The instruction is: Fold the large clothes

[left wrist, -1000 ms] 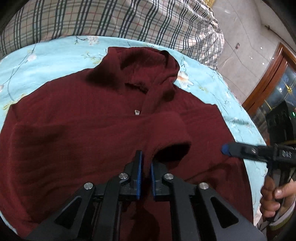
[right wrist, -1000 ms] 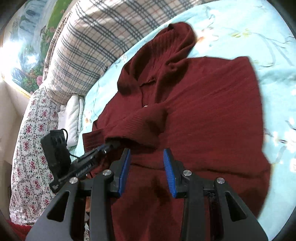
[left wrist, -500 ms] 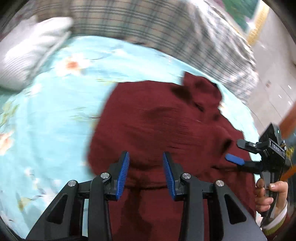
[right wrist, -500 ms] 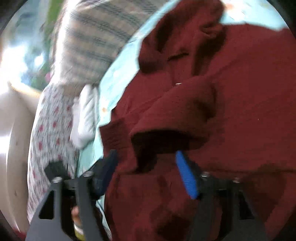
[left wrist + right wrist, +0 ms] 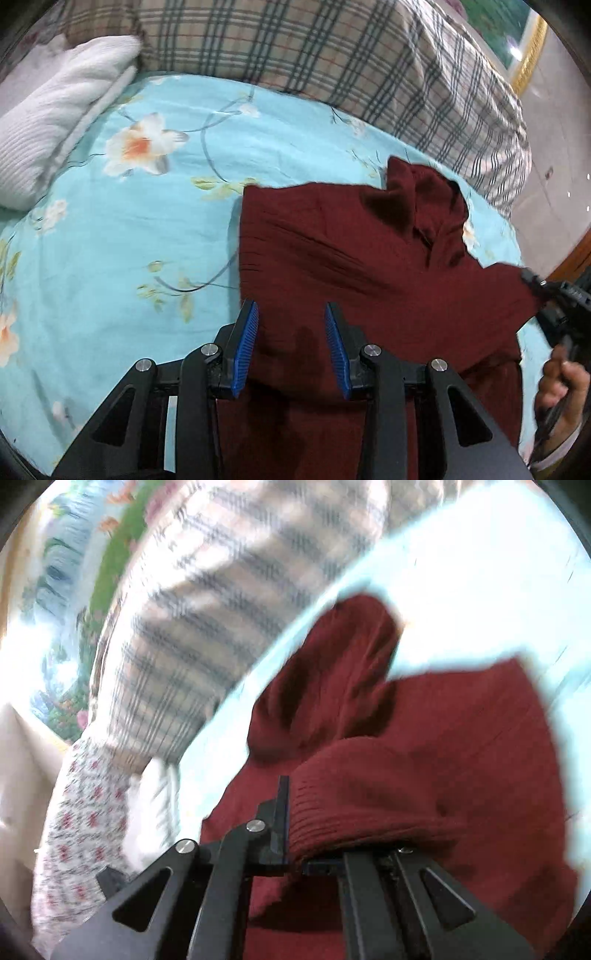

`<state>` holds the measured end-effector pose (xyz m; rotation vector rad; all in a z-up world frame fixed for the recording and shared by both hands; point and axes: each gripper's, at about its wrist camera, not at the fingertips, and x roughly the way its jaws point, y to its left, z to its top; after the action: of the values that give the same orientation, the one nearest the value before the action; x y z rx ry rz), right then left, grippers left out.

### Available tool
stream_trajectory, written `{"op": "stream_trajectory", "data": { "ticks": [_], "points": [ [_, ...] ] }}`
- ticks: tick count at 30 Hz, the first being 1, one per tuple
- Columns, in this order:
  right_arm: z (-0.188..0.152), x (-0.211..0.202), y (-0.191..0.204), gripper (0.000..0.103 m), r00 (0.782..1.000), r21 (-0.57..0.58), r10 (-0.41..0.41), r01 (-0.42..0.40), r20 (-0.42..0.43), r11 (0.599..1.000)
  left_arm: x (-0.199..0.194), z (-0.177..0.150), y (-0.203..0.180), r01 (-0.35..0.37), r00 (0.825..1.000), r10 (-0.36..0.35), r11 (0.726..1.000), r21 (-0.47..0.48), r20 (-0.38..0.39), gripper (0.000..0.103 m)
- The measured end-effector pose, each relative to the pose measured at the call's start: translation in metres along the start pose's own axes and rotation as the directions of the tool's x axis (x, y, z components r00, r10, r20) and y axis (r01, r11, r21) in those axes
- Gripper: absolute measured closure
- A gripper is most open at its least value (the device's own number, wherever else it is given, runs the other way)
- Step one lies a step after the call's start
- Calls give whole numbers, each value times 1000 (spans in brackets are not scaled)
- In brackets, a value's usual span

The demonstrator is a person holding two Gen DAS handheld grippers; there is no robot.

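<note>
— Left wrist view first: what do your tongs have?

— My left gripper (image 5: pixel 291 343) stands wide open, its blue pads apart over the near-left edge of the maroon sweater (image 5: pixel 362 266), gripping nothing. My right gripper (image 5: pixel 295 830) is another matter — the ribbed cuff (image 5: pixel 369 805) is draped over its fingers. The frame is blurred and one finger is buried under the knit, so the jaws look closed on the cuff, though I cannot see the pinch itself.

— Where does the sweater lie?

— On the blue floral sheet (image 5: pixel 122 229), right of centre, with the plaid quilt (image 5: pixel 332 55) beyond it and a white knit (image 5: pixel 48 122) far left.

— Which way does it point?

— Hood (image 5: pixel 417 199) at the far end, toward the quilt; the body runs back to me. So I judge its long axis as near to far, tilted slightly right. The left side edge looks straight.

— What could go wrong?

— Mostly the sleeve. If my right hold is only shallow on that thick cuff, the knit could slip out mid-carry and land bunched. Heavy fabric also drags: pulling the sleeve across may tug the body askew, since my left tongs pin nothing. And closing the left pair carelessly could catch the sheet too.
</note>
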<state>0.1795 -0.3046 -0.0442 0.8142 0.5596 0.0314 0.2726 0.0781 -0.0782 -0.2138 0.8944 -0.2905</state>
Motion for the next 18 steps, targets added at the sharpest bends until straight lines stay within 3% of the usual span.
{"op": "stream_trajectory", "data": {
  "ticks": [3, 9, 13, 15, 18],
  "points": [
    [1, 7, -26, 98, 996, 41, -36, 40, -83, 998, 15, 0, -8, -20, 999, 20, 1000, 23, -28, 65],
    [-15, 18, -52, 95, 981, 73, -90, 104, -172, 992, 31, -1, -9, -76, 996, 78, 996, 42, -50, 65],
    [-8, -1, -52, 95, 976, -39, -206, 204, -65, 978, 37, 0, 0, -108, 992, 109, 994, 20, -63, 58],
    [-5, -11, -43, 95, 967, -120, -253, 251, -2, 960, 37, -1, 6, -87, 994, 86, 996, -5, -66, 58],
    [-5, -12, -49, 90, 940, -172, -342, 334, -18, 927, 37, -2, 6, -87, 994, 86, 996, -6, -60, 57]
  ]
}}
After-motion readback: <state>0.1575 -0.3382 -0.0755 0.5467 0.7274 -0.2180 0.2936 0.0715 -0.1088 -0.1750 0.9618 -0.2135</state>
